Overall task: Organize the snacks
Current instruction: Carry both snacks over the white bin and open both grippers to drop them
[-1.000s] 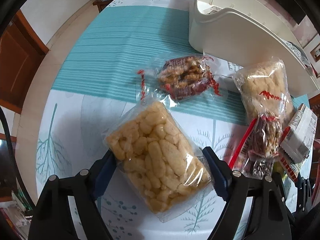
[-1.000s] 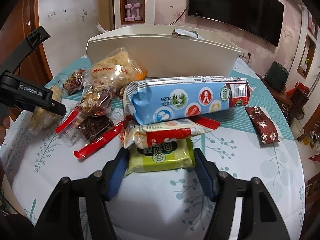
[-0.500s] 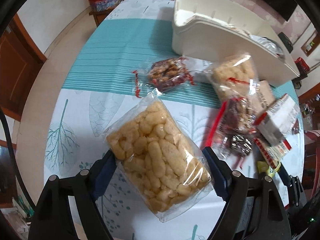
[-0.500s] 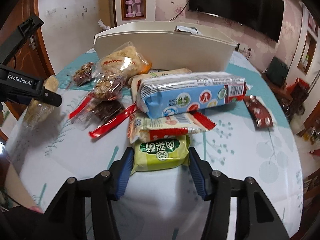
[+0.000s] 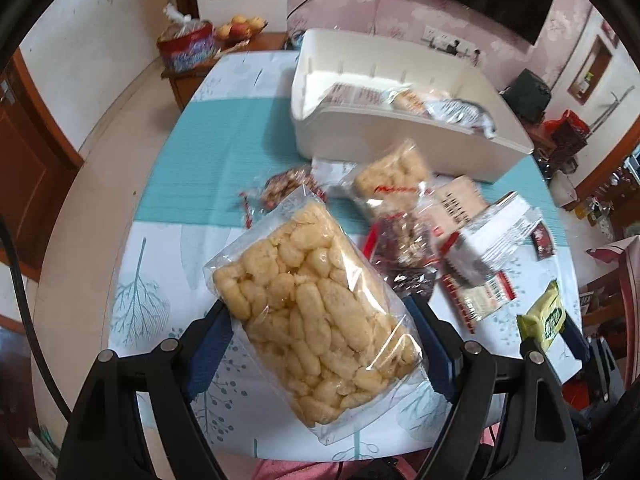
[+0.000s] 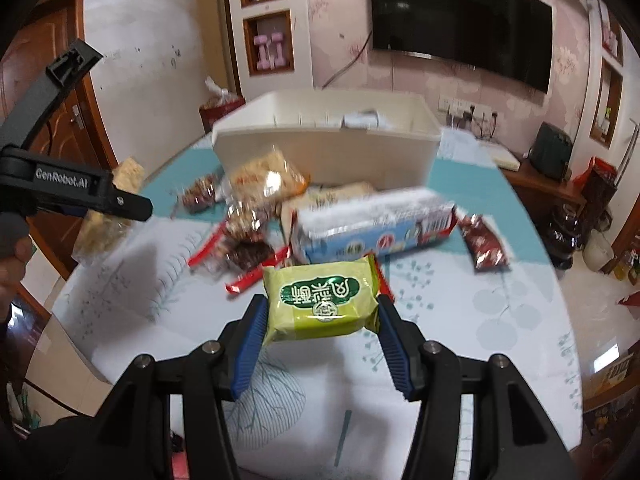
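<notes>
My left gripper (image 5: 318, 332) is shut on a clear bag of yellow puffed snacks (image 5: 312, 312) and holds it above the table; the bag also shows in the right wrist view (image 6: 108, 216). My right gripper (image 6: 320, 316) is shut on a green snack packet (image 6: 322, 300), lifted off the table; the packet also shows in the left wrist view (image 5: 544, 318). A white storage bin (image 5: 400, 136) stands at the far side with several packets inside. It also shows in the right wrist view (image 6: 324, 148).
Loose snacks lie between me and the bin: a blue-and-white cracker pack (image 6: 372, 228), a puffed rice bag (image 5: 394, 176), red-wrapped nut bars (image 5: 404, 244), a dark red packet (image 6: 484, 244). A red tin (image 5: 186, 46) and fruit stand on a side cabinet beyond the round table's far edge.
Both grippers have risen from the table. The right gripper closed on the green packet and lifted it. The left gripper carried the puffed snack bag higher, bringing the bin's inside into view.
</notes>
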Motion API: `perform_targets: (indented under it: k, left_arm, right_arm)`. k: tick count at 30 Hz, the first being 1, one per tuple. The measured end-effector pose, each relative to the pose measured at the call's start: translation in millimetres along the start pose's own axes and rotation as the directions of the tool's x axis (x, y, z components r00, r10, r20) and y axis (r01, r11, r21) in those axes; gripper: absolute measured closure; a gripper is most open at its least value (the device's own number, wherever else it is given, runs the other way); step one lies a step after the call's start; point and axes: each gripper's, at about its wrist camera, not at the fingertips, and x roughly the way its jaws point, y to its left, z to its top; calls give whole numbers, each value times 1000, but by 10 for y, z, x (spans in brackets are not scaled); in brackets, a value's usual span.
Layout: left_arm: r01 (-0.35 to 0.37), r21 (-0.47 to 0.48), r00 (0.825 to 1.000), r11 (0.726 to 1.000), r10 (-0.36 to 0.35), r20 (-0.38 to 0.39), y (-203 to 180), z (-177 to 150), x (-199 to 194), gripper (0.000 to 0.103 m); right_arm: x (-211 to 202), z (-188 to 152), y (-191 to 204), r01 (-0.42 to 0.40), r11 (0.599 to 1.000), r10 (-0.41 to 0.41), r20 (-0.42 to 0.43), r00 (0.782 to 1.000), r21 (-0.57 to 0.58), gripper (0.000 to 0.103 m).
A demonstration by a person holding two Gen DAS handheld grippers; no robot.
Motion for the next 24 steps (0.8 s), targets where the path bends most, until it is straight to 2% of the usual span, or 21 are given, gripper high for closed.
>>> perform_targets:
  k: [11,19,24]
  left_arm:
    - [32,18,993,999,-34,113,-176,500,-212,20]
    - [40,25,983,999,-44,177,-215,876,-281,20]
    - [74,35,976,997,-79,203,-249,1140,-203,20]
  right_arm:
    - [-188,528,-21,25,999,-21,141,990,-27,48]
    - [-75,949,-74,46,998,-36,194,980,-45,48]
    - [40,1191,-110,49,997,-36,214,976,-52,48]
